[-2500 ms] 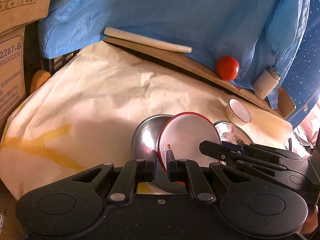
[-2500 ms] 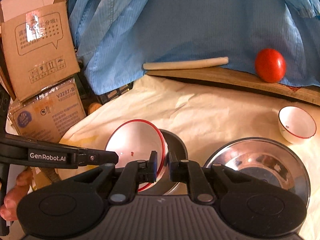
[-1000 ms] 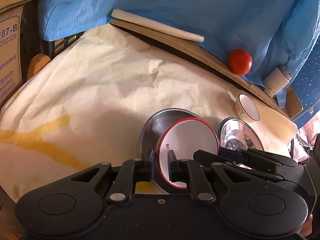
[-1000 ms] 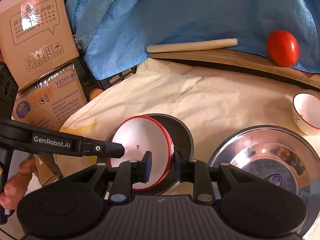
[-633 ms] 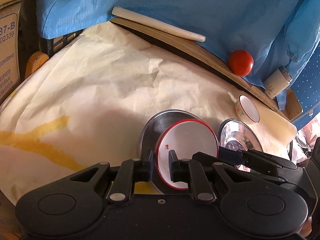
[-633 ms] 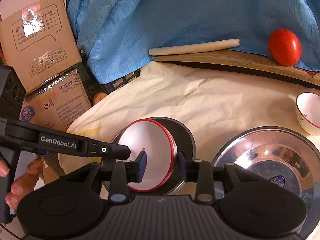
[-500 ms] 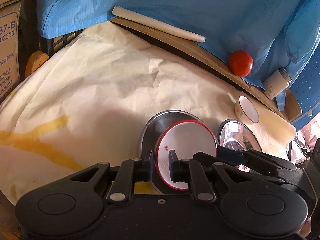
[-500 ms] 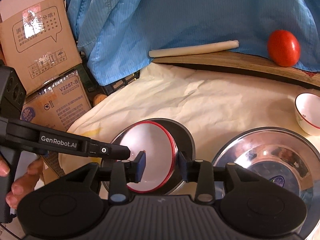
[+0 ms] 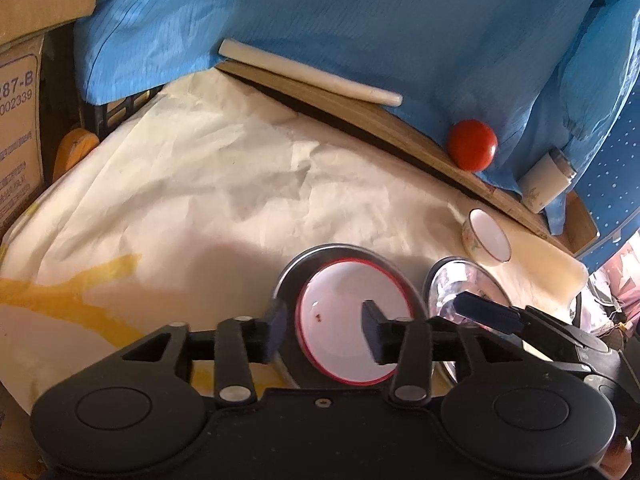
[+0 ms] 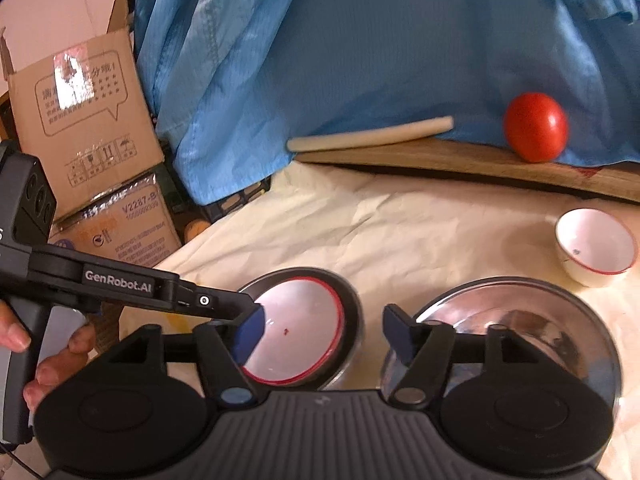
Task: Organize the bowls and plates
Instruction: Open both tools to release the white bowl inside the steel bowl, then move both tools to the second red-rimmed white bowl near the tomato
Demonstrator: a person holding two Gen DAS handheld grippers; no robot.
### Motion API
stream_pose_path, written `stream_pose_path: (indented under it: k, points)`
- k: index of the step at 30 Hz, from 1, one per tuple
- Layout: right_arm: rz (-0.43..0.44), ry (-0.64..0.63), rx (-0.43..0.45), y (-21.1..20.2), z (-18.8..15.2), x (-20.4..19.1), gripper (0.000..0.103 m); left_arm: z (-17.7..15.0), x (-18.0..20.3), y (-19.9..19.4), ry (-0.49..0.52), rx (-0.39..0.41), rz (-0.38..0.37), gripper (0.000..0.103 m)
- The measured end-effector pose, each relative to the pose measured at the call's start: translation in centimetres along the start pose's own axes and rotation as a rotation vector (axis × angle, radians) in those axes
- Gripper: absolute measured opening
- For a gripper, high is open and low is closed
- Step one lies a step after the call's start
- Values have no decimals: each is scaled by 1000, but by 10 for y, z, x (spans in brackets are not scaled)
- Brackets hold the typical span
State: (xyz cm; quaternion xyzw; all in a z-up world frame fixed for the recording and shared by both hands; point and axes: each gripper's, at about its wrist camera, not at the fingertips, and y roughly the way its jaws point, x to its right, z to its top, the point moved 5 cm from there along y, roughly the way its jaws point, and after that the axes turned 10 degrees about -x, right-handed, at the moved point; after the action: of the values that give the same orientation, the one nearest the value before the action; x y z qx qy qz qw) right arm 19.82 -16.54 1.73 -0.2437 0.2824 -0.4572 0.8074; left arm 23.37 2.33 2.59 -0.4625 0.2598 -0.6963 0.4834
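Note:
A white bowl with a red rim [image 9: 352, 320] [image 10: 298, 326] rests inside a steel plate [image 9: 340, 252] [image 10: 352, 300] on the cream cloth. My left gripper [image 9: 325, 330] is open just in front of it, its jaws spread either side of the bowl's near rim. My right gripper [image 10: 324, 334] is open too, over the plate's right edge. A second steel bowl [image 9: 468, 284] [image 10: 532, 320] sits to the right. A small white red-rimmed bowl [image 9: 488, 240] [image 10: 596, 246] stands further right.
A wooden board [image 10: 460, 160] at the back carries a red tomato [image 9: 472, 150] [image 10: 536, 126] and a pale rolling pin [image 9: 308, 72] [image 10: 368, 134]. Blue cloth [image 10: 380, 40] hangs behind. Cardboard boxes [image 10: 84, 120] stand at the left. A white cup [image 9: 546, 180] lies at the far right.
Both grippers have opened and let go of the red-rimmed bowl. The bowl has dropped from a tilt to rest flatter inside the steel plate.

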Motion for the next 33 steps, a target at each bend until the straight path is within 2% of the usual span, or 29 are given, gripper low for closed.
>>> stream_pose_path:
  k: [2, 4, 6, 9, 14, 20, 28, 33]
  points:
    - [-30, 9, 27, -7, -2, 4, 84, 1, 5, -1, 3, 12, -9, 71]
    - [-59, 8, 57, -15, -5, 7, 90, 3, 10, -4, 14, 40, 30, 85]
    - [-80, 14, 84, -24, -6, 11, 95, 6, 15, -5, 30, 63, 47, 85]
    - [-102, 38, 116, -36, -6, 24, 99, 12, 20, -4, 30, 65, 29, 86]
    - [-182, 107, 175, -55, 2, 65, 102, 23, 40, 6, 51, 99, 38, 101]
    - [-390, 210, 215, -62, 16, 133, 102, 38, 79, 35, 109, 70, 36, 102]
    - [-405, 348, 217, -55, 18, 201, 102, 64, 131, 86, 184, 57, 47, 102]
    - [-381, 386, 212, -47, 14, 218, 102, 87, 149, 124, 159, 16, 35, 102]
